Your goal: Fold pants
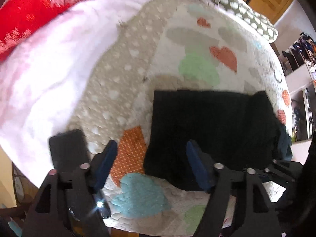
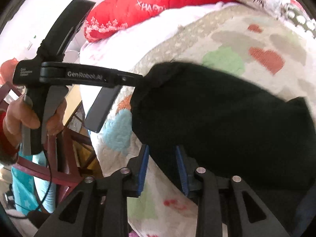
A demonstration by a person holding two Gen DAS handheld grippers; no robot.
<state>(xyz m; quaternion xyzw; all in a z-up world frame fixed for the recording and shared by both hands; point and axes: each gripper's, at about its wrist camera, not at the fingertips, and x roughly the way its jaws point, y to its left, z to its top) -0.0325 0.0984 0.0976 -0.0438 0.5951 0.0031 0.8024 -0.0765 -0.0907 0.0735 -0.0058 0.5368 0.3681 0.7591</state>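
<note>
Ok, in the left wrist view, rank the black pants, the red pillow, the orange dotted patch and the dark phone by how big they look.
1. Black pants, largest.
2. Red pillow, cut off by the frame edge, so its rank is unsure.
3. Orange dotted patch and dark phone look about alike; the phone is partly hidden by the left gripper, so no ranking.

Both cameras ride low behind their own hand-held gripper fingers and look steeply down at a bed from close by. The left wrist view faces across the cream quilt with heart patches (image 1: 197, 45) toward a wooden door (image 1: 268, 0) and shelves at far right. The right wrist view sits nearer the bed's edge and faces more sideways, catching the left hand-held gripper (image 2: 136, 80) and the person's hand (image 2: 21, 116) holding it. Both views share the folded black pants (image 1: 213, 130) (image 2: 227, 122), the quilt, the flat black rectangular device (image 1: 67, 148) (image 2: 101, 108) and the long red cushion (image 1: 39, 9) (image 2: 158, 6).
</note>
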